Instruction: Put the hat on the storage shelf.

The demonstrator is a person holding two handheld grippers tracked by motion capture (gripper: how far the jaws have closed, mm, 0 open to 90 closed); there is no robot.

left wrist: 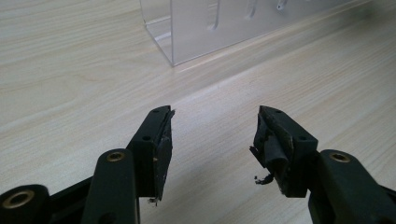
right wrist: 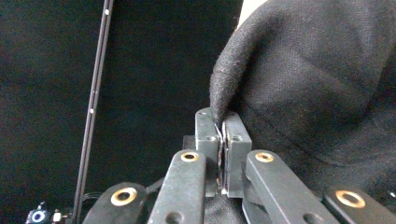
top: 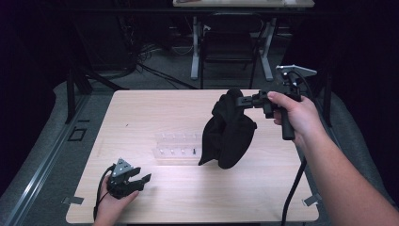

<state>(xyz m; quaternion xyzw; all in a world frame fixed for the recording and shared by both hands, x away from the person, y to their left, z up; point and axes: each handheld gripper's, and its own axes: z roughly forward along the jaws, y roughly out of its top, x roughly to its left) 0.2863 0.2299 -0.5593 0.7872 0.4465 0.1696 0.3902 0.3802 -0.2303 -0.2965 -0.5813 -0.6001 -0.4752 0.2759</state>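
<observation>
My right gripper [right wrist: 223, 122] pinches only a thin fold of the black cloth [top: 229, 129] hanging below it, above the surface [top: 141, 113]; that fold may slip free; my left gripper [left wrist: 214, 135] rests open, empty.

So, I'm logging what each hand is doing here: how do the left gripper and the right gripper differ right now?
The left gripper has its jaws spread with nothing between them; the right gripper is shut on the black cloth. The left gripper sits low at the table's near edge; the right gripper is raised, with the cloth hanging over the clear plastic rack. Both are black, hand-held and trail a cable.
</observation>
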